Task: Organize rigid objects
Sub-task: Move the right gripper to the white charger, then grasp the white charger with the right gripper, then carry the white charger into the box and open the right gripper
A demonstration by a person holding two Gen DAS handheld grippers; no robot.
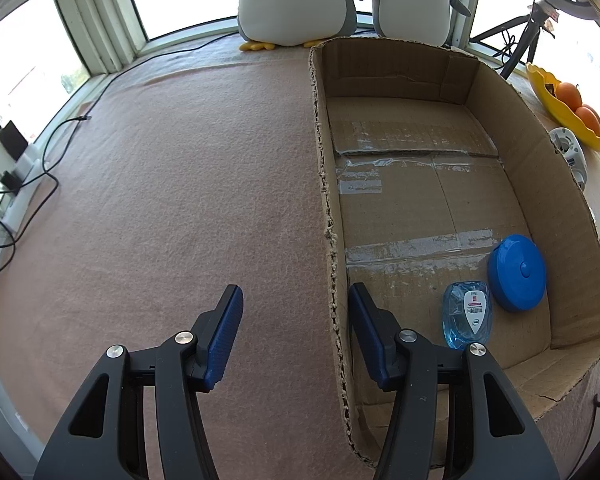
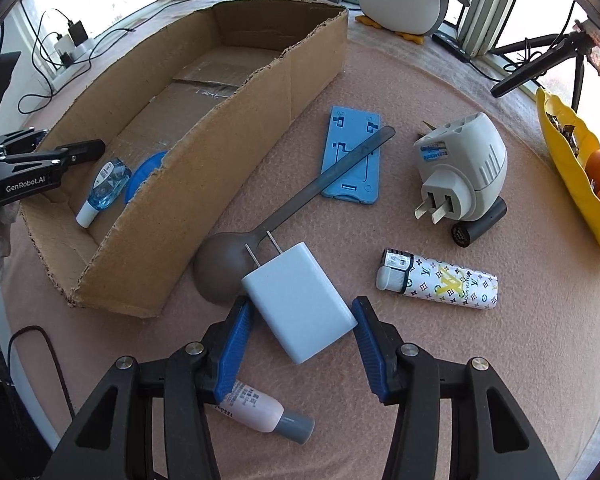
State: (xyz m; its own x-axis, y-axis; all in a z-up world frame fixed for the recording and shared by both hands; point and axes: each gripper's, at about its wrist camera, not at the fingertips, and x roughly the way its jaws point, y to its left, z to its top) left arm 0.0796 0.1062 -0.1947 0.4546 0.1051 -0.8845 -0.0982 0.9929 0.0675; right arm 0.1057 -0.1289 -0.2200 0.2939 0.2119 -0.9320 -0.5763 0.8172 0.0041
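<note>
My right gripper (image 2: pixel 302 304) points down over a white wall charger (image 2: pixel 300 300) lying flat on the pink felt. Its jaws are open, a blue pad close by each side of the charger. The charger's prongs rest on the bowl of a grey spoon (image 2: pixel 224 268). My left gripper (image 1: pixel 295 294) is open and straddles the left wall of the cardboard box (image 1: pixel 560 184), holding nothing. Inside the box lie a round blue case (image 1: pixel 518 272) and a clear blue bottle (image 1: pixel 466 314). Right of the box (image 2: pixel 220 128) lie a blue phone stand (image 2: pixel 352 160), a grey plug-in device (image 2: pixel 460 168), a patterned lighter (image 2: pixel 440 280) and a small pink bottle (image 2: pixel 256 408).
A black cylinder (image 2: pixel 480 224) lies against the plug-in device. A yellow dish (image 2: pixel 568 168) with oranges sits at the right edge. Two penguin plush toys (image 1: pixel 296 0) stand behind the box. A power strip (image 1: pixel 8 160) with cables lies far left, a tripod (image 2: pixel 540 68) at the back right.
</note>
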